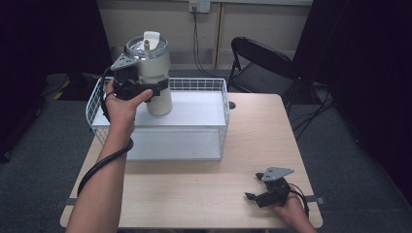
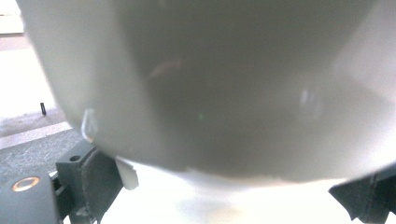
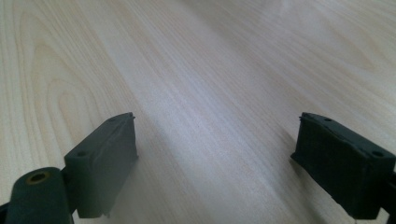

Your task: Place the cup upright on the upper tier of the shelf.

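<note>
A tall white tumbler (image 1: 156, 73) with a clear lid and a white spout is held upright above the white wire basket (image 1: 221, 104) at the back left of the table. My left gripper (image 1: 145, 90) is shut on the tumbler's middle, its jaws on either side of the body. In the left gripper view the tumbler's white wall (image 2: 210, 84) looms close and blurred between the black jaws. My right gripper (image 1: 253, 187) rests low over the wooden table (image 1: 194, 189) near the front right edge, open, with bare wood (image 3: 210, 116) between its jaws.
The basket has a white floor and takes up the table's back left. A black folding chair (image 1: 257, 63) stands behind the table at the right. Cables hang from a wall socket (image 1: 199, 6) at the back.
</note>
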Tool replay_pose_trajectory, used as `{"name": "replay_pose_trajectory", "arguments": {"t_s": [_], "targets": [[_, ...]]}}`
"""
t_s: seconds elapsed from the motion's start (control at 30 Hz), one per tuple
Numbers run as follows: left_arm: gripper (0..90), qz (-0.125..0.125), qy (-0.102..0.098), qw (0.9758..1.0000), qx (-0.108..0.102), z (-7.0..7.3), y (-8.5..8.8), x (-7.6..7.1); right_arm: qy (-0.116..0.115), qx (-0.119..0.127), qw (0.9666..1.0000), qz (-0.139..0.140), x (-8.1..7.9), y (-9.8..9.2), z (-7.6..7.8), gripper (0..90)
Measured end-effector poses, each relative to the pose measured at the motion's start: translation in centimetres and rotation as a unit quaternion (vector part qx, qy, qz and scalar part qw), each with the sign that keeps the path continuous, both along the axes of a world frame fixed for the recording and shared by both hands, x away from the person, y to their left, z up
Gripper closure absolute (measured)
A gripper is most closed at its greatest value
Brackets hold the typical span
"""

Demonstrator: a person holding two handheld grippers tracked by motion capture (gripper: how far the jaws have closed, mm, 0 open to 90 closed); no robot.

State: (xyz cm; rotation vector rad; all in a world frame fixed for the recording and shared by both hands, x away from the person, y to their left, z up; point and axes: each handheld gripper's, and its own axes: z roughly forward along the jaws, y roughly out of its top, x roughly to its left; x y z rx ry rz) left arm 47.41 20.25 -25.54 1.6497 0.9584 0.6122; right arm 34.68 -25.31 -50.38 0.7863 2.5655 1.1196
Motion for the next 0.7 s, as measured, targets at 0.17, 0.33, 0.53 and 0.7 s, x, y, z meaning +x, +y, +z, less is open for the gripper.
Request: {"name": "replay_pose_trajectory", "arguments": {"t_s": [0.17,0.33,0.53,0.7], "targets": [[9.1,-0.002,-0.006,0.9999,0.013,-0.07,-0.28,-0.32,0.000,0.000,1.0000,0.000,0.00,0.00,0.00,12.0],[9.0,-0.006,-0.006,0.9997,0.023,-0.03,-0.35,-0.58,0.000,0.000,1.0000,0.000,0.00,0.00,0.00,12.0],[9.0,-0.003,-0.012,0.9995,0.030,-0.20,-0.52,-0.95,0.000,0.000,1.0000,0.000,-0.01,0.00,0.00,12.0],[8.8,-0.003,-0.014,0.9994,0.030,-0.26,-0.56,-0.97,0.000,0.000,1.0000,0.000,0.00,0.00,0.00,12.0]]}}
